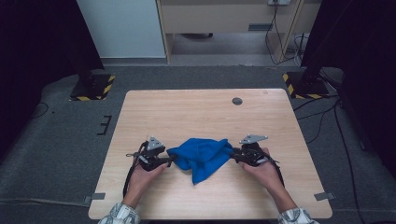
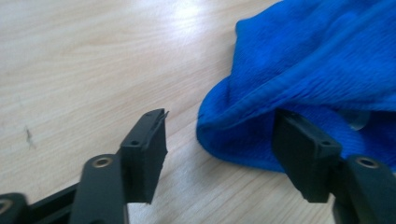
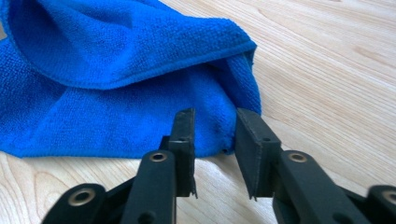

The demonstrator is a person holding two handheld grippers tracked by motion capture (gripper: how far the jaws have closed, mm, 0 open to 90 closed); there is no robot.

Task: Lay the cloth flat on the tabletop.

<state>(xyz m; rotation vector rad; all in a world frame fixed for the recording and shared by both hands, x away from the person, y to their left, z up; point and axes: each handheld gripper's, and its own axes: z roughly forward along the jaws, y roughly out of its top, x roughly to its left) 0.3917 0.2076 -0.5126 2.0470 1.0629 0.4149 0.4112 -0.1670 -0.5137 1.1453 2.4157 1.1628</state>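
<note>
Left gripper [image 1: 171,160] jaws apart, straddling cloth [image 1: 201,157] left edge, unpinched. Right gripper [image 1: 233,154] narrower, at right corner, unclamped. Cloth crumpled mid-counter [image 1: 196,109], between both, equally near.

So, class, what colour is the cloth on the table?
The cloth is plain bright blue, clearest in the right gripper view.

High view overlooks table [image 1: 196,112]; gripper views close on cloth [image 2: 322,60].
</note>
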